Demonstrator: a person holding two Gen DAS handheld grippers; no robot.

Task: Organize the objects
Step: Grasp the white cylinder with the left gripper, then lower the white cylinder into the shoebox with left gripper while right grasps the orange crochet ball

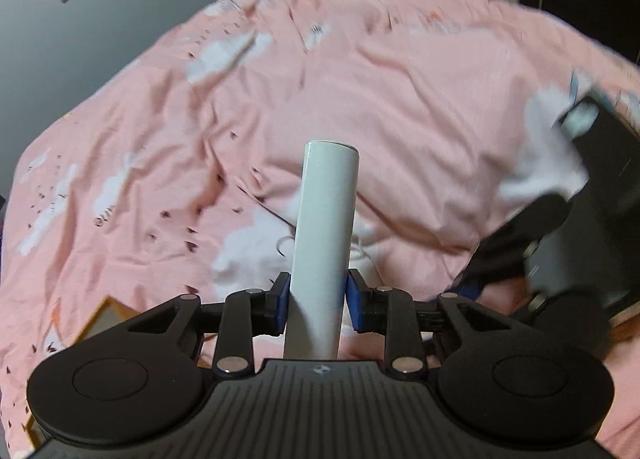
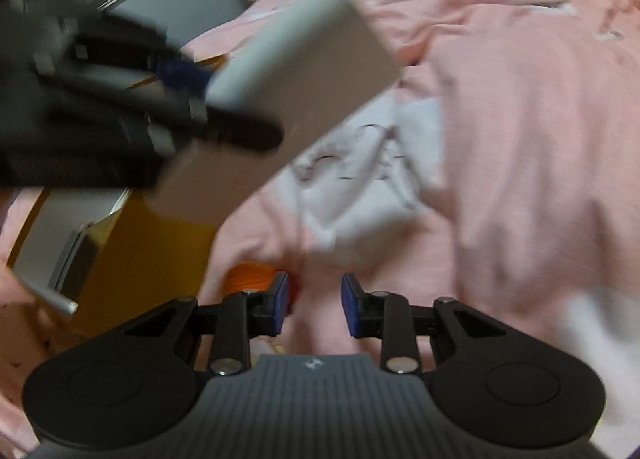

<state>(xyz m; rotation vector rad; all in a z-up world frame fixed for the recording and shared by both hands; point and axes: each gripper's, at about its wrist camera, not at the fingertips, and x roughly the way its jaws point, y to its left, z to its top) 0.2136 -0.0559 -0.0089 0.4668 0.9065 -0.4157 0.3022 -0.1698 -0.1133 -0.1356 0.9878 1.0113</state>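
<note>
left gripper [image 1: 316,295] clamped on white tube [image 1: 324,235] above pink bedsheet [image 1: 420,107], right gripper [image 2: 314,305] fingers apart, holding nothing, above bedsheet

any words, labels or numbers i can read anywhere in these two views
None can be read.
White tube in the left gripper: plain, no print showing.
Pink bedsheet: small dark marks beside the white patches, too blurred to tell whether they are letters.
Gripper bodies: a small round emblem on each, no words.
Orange box near the right gripper: no print showing.
</note>
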